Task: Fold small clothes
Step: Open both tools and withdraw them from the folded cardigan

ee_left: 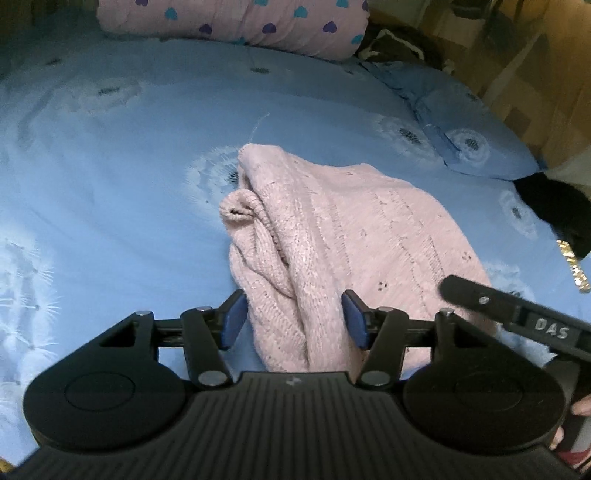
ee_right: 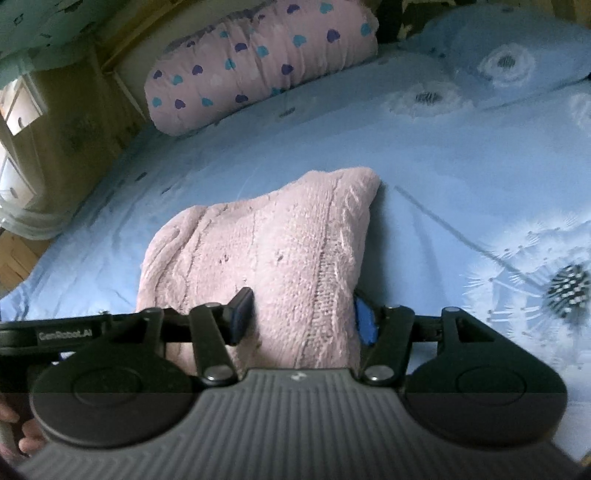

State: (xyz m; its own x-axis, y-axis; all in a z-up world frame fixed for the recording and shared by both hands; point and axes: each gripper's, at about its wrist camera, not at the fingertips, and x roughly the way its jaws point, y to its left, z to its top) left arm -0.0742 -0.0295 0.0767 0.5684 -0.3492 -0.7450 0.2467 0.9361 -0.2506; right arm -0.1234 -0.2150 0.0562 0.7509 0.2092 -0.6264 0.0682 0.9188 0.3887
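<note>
A pink knitted sweater (ee_left: 332,229) lies bunched and partly folded on the blue bed sheet (ee_left: 110,166). My left gripper (ee_left: 295,317) is open, its blue pads on either side of the sweater's near edge, with a cuff rolled up just beyond. The sweater also shows in the right wrist view (ee_right: 266,251). My right gripper (ee_right: 303,317) is open with the near edge of the sweater between its fingers. The right gripper's black body (ee_left: 517,314) shows at the right of the left wrist view.
A pink bolster with hearts (ee_left: 236,26) lies at the head of the bed, also in the right wrist view (ee_right: 258,62). A blue pillow (ee_left: 461,136) lies at the far right. A black garment (ee_left: 554,210) sits at the right edge. Wooden furniture (ee_right: 55,129) stands beside the bed.
</note>
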